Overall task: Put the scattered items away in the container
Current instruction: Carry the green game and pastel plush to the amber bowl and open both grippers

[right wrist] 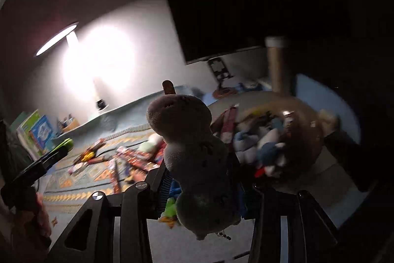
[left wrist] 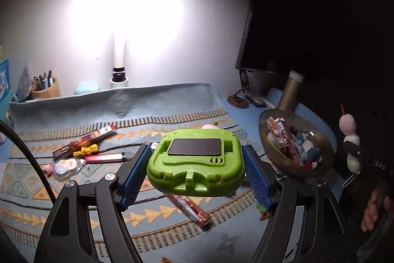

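Green plastic case [left wrist: 195, 162] clamped between the blue ribbed pads [left wrist: 138, 171] of the left hand-held gripper [left wrist: 197, 174], centre of the left wrist view, lifted clear of the patterned blue cloth [left wrist: 172, 236] on the counter. Dark flat panel on top of the case. Right hand-held gripper [right wrist: 200, 179] closed on a plush skewer of three soft balls [right wrist: 194, 159], upright at the centre of the right wrist view, stick tip poking out on top; same plush seen at the right edge of the left view. Bronze dish-shaped container [left wrist: 317, 137] at right of the left view, already heaped with small boxes and soft toys; blurred in the right view, right of centre. Scattered on the cloth at left centre: a long red-brown packet [left wrist: 86, 141], a yellow figure [left wrist: 86, 150], a pink tube [left wrist: 106, 157], a clear round tape dispenser [left wrist: 65, 166]. Another brown packet [left wrist: 189, 210] below the case, blurred. White lamp [left wrist: 120, 53] glaring at top centre, pen pot [left wrist: 46, 89] at far left.
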A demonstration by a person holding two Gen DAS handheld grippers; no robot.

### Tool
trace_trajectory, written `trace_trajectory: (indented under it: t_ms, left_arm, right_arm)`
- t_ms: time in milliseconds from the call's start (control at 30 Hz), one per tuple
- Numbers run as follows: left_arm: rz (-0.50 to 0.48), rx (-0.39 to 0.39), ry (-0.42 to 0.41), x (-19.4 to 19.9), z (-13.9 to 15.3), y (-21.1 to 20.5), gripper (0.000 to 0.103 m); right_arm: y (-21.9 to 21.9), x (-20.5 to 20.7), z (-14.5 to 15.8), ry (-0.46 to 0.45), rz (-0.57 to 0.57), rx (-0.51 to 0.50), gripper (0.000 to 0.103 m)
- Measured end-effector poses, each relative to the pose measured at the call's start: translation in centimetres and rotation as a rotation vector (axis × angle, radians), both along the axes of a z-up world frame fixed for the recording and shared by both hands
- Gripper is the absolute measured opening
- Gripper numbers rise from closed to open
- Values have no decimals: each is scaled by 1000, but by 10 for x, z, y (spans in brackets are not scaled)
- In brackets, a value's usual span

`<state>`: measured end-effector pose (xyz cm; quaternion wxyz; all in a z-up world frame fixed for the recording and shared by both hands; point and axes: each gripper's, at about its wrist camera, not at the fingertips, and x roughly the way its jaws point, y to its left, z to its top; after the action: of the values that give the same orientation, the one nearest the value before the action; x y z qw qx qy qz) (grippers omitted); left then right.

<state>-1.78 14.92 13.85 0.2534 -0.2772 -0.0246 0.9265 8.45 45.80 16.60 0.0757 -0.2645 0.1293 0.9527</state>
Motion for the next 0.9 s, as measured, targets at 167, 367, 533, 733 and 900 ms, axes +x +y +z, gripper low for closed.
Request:
trace_trajectory:
  t_ms: [167,367,533,733,900]
  left_arm:
    - [-150,37,-24,-15,6,89,73]
    - [-283,54,-86,-34,-4,175,73]
    - [-314,55,-113,-50,-21,221,73]
    - [-349,151,-292,-77,-38,228,78]
    - [-307,152,-272,-69,-33,195,78]
  right_arm:
    - [61,-4,8,30,-155,-75,42]
    - [96,-30,12,9,-188,-109,42]
    - [110,-66,3,-45,-159,-147,43]
    - [118,-99,-19,-128,-74,-204,45]
    - [125,-75,-23,-91,-75,-276,46]
